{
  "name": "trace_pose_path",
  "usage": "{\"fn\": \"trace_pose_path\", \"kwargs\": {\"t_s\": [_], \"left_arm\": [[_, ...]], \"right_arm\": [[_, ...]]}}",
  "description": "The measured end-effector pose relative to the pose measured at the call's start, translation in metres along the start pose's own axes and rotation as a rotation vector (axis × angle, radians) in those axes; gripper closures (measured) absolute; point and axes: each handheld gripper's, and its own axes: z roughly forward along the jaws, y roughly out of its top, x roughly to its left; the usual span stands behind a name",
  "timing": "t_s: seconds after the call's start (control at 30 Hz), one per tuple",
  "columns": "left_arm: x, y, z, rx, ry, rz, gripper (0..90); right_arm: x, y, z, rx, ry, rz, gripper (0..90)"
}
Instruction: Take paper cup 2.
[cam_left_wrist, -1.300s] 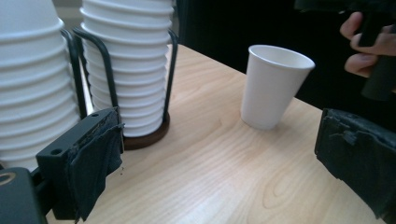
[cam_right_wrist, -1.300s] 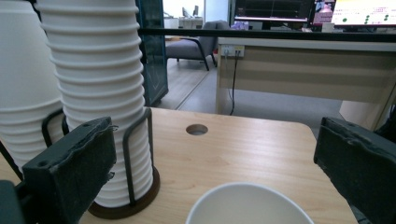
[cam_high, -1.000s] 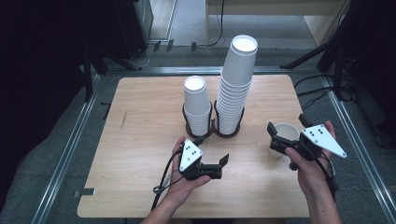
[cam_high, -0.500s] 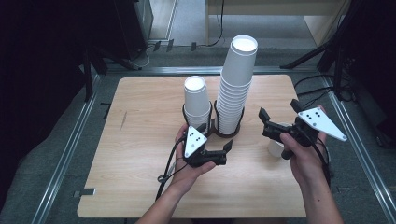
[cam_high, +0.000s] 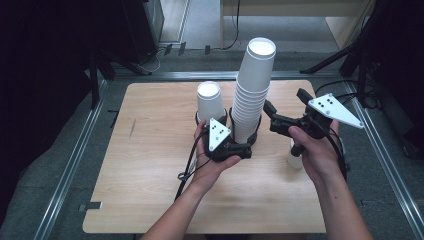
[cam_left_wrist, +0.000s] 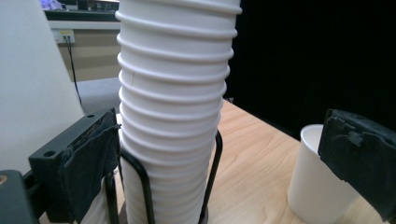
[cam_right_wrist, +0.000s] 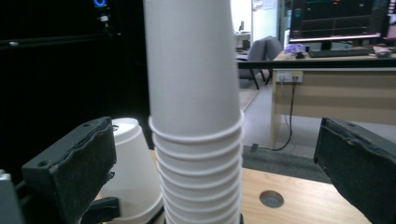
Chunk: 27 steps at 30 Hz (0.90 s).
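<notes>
A tall stack of upside-down white paper cups (cam_high: 253, 90) stands in a black wire holder (cam_high: 256, 134), with a shorter stack (cam_high: 210, 102) beside it on the left. My left gripper (cam_high: 245, 146) is low at the holder's base, open, with the tall stack's lower rims (cam_left_wrist: 173, 116) between its jaws. My right gripper (cam_high: 285, 103) is held higher to the right of the tall stack, open, and the stack's upper part (cam_right_wrist: 196, 93) stands between its jaws, untouched. A single upright white cup (cam_high: 296, 156) rests on the table under my right hand.
The light wooden table (cam_high: 150, 165) has free room at the left and front. In the right gripper view a small round hole (cam_right_wrist: 271, 199) lies in the tabletop behind the stack, with a desk and monitor far off. Metal rails border the table.
My right gripper rose off the single cup, which stays on the table, and moved left toward the tall stack. My left gripper moved forward to the holder's base.
</notes>
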Motion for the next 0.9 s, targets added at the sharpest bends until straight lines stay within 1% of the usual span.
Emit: {"fn": "trace_pose_path", "kwargs": {"t_s": [0.1,0.13,0.2,0.3,0.4,0.5,0.57,0.63,0.67,0.77,0.87,0.9], "left_arm": [[-0.001,0.004,0.008,-0.006,0.016,0.001,0.0],[-0.001,0.005,0.011,-0.008,0.027,0.005,0.0],[-0.001,0.008,0.015,-0.021,0.041,0.002,0.0],[-0.001,0.009,0.02,-0.03,0.062,0.012,0.0],[0.0,0.01,0.027,-0.029,0.079,0.017,0.0],[0.0,0.011,0.033,-0.026,0.088,0.028,0.0],[-0.001,0.012,0.037,-0.024,0.099,0.04,0.0],[-0.001,0.013,0.04,-0.027,0.108,0.043,0.0],[-0.001,0.014,0.042,-0.026,0.108,0.041,0.0],[-0.001,0.015,0.044,-0.032,0.114,0.054,0.0],[-0.002,0.017,0.049,-0.02,0.129,0.07,0.0],[-0.002,0.017,0.05,-0.016,0.132,0.068,0.0]], "right_arm": [[0.003,0.006,0.007,0.002,0.024,-0.007,0.0],[0.004,0.008,0.008,0.004,0.03,-0.008,0.0],[0.005,0.01,0.013,0.011,0.034,-0.014,0.0],[0.006,0.013,0.019,0.028,0.043,-0.025,0.0],[0.005,0.014,0.024,0.04,0.049,-0.029,0.0],[0.002,0.014,0.033,0.053,0.071,-0.005,0.0],[0.0,0.013,0.039,0.071,0.083,0.02,0.0],[-0.002,0.013,0.045,0.08,0.094,0.019,0.0],[-0.002,0.014,0.048,0.084,0.097,0.013,0.0],[-0.002,0.017,0.056,0.099,0.127,-0.005,0.0],[-0.003,0.023,0.062,0.109,0.149,-0.012,0.0],[-0.003,0.025,0.064,0.11,0.158,-0.013,0.0]]}}
